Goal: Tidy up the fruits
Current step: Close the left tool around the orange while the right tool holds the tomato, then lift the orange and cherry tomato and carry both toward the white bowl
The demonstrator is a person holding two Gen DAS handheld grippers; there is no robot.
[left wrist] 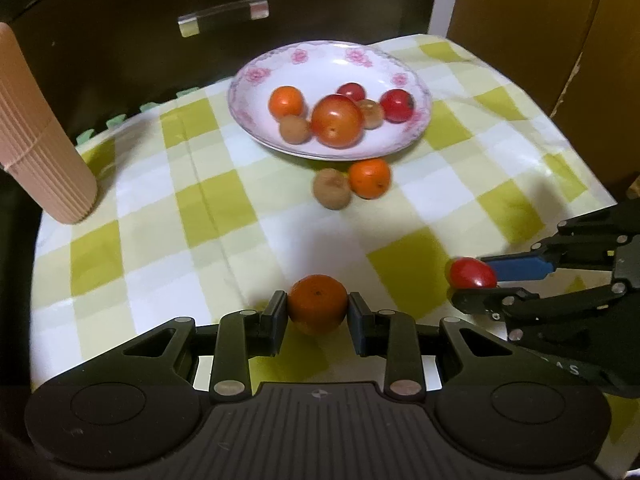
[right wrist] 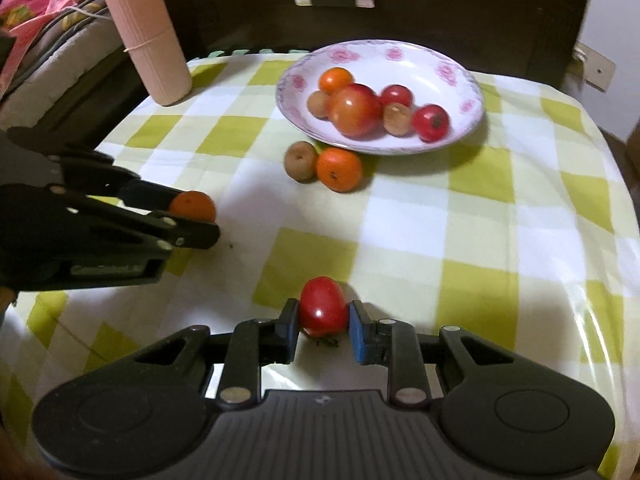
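Note:
My left gripper (left wrist: 318,310) is shut on an orange mandarin (left wrist: 318,307) low over the checked cloth; it also shows in the right wrist view (right wrist: 194,208). My right gripper (right wrist: 323,314) is shut on a red tomato (right wrist: 322,306), seen from the left wrist view as well (left wrist: 472,273). A white floral plate (left wrist: 256,80) at the far side holds several fruits: a large tomato (left wrist: 337,121), a mandarin, small tomatoes and brown fruits. A loose mandarin (left wrist: 369,178) and a brown fruit (left wrist: 332,188) lie just in front of the plate.
A ribbed pink cylinder (left wrist: 36,136) stands at the table's far left. A dark cabinet with a metal handle (left wrist: 224,14) is behind the table. A cardboard box (left wrist: 560,20) is at the far right. The cloth (right wrist: 500,220) drapes over the table's edges.

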